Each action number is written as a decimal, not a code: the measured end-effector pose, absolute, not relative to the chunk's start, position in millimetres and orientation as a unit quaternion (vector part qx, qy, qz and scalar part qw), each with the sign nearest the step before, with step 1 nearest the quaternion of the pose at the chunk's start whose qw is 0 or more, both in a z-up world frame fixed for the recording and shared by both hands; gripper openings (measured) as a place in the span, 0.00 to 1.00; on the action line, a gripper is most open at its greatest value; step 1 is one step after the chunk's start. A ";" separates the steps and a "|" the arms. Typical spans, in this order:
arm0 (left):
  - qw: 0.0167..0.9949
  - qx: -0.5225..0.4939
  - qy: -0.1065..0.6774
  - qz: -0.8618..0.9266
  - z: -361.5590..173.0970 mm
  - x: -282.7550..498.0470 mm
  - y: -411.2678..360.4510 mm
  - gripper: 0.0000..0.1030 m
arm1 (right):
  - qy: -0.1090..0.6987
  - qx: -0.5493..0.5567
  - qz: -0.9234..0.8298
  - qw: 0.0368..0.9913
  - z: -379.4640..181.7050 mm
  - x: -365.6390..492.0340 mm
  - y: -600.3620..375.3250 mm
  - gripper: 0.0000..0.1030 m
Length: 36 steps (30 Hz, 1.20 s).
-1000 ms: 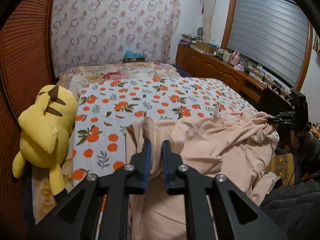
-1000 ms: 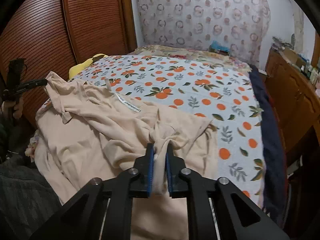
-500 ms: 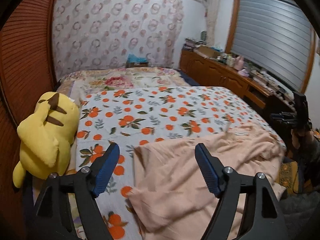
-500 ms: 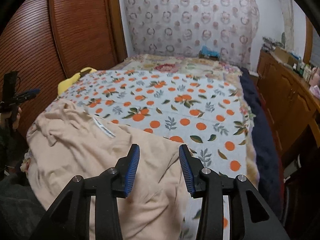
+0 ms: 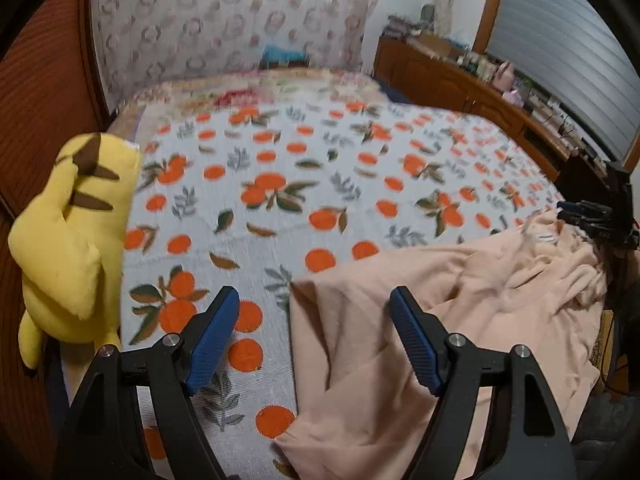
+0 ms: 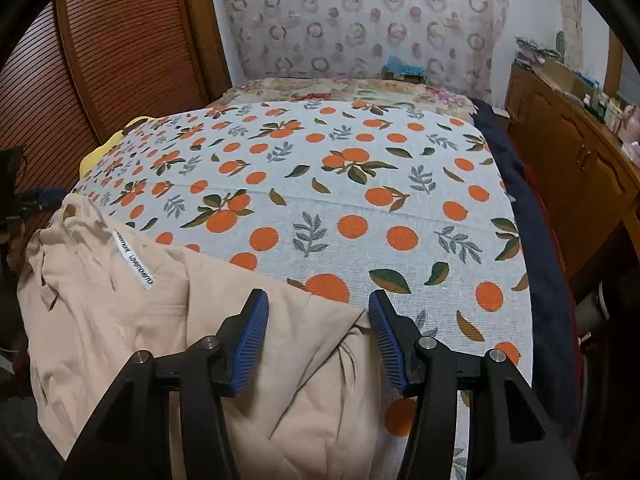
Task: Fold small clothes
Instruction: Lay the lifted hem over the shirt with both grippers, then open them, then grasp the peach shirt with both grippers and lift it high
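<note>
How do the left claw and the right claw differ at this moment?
The left claw stands wider than the right claw, whose jaws are opening. The left claw straddles the left edge of the peach garment, with orange-print bedspread under its left finger; the right claw frames the garment's right corner. Shared: blue ribbed pads, and neither presses on the cloth.

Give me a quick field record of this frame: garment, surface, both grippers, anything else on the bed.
garment: peach garment, lying loosely spread and wrinkled at the near end of the bed, white label showing
surface: bedspread with orange-fruit print
left gripper: open, nothing held, garment's corner below the gap
right gripper: jaws opening, pads off the cloth, a garment corner lies under them
other: yellow plush toy at the bed's edge beside the brown slatted door
fold status: no neat fold visible yet
</note>
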<state>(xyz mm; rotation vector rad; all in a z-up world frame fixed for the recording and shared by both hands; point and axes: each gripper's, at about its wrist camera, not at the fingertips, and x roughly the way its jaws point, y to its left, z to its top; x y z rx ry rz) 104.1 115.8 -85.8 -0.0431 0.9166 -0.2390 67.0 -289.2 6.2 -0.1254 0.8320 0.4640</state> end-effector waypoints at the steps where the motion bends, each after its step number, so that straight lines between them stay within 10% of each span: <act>1: 0.887 -0.021 0.445 -0.117 -88.7 105.6 115.2 0.76 | 0.404 -0.060 0.224 0.885 5.0 67.7 -288.1 0.53; 13: 0.874 -0.018 0.459 -0.159 -96.0 107.5 102.3 0.34 | 0.408 -0.080 0.237 0.878 -2.4 67.3 -273.6 0.53; 16: 0.871 -0.020 0.460 -0.174 -95.6 107.7 98.2 0.10 | 0.405 -0.099 0.243 0.876 -2.8 62.6 -268.1 0.25; 19: 0.883 -0.025 0.438 -0.164 -87.5 101.3 96.9 0.06 | 0.402 -0.107 0.262 0.871 -1.2 55.5 -262.4 0.12; 36: 0.954 -0.054 0.230 -0.186 57.9 11.6 97.0 0.05 | 0.219 -0.067 0.267 0.936 133.7 -51.8 -318.1 0.10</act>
